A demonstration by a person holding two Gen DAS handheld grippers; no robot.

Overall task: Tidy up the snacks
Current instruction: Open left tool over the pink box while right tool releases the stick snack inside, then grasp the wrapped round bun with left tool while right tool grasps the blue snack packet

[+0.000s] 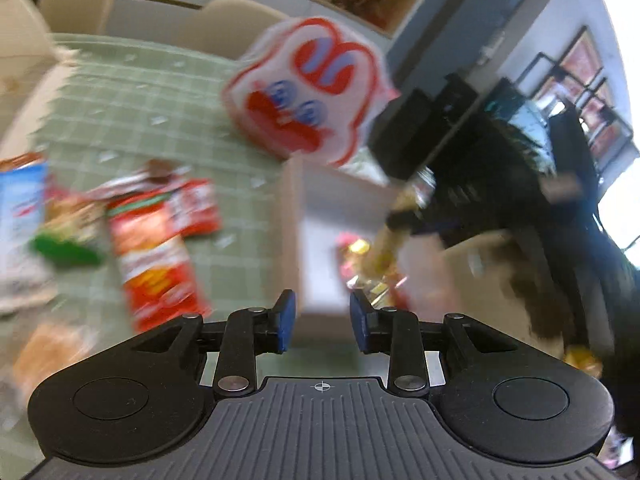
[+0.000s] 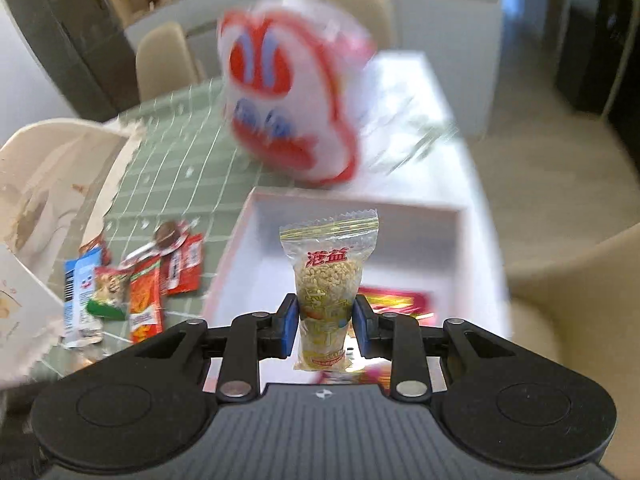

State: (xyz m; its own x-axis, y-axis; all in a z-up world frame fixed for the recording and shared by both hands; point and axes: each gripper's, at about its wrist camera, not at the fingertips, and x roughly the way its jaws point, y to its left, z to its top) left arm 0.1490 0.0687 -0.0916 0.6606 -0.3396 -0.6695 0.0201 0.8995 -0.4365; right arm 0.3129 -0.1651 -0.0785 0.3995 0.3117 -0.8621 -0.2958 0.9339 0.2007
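My right gripper [image 2: 325, 322] is shut on a clear packet of puffed grain snack [image 2: 326, 280] with red lettering, held upright over the white box [image 2: 256, 240]. A red and yellow packet [image 2: 394, 302] lies inside the box. My left gripper [image 1: 322, 326] is open and empty, just in front of the box's near wall [image 1: 290, 232]. In the left wrist view the right gripper [image 1: 404, 200] holds the yellow packet [image 1: 386, 246] above the box. Loose snack packets [image 1: 156, 248] lie on the green checked tablecloth [image 1: 132, 100] left of the box; they also show in the right wrist view [image 2: 144, 292].
A large white and red bag with a face print [image 1: 308, 88] stands behind the box, also in the right wrist view [image 2: 288, 96]. Cream chairs [image 1: 80, 0] stand at the far side of the table. A chair [image 2: 580, 288] is at the right. A white paper bag [image 2: 24, 288] is at the left.
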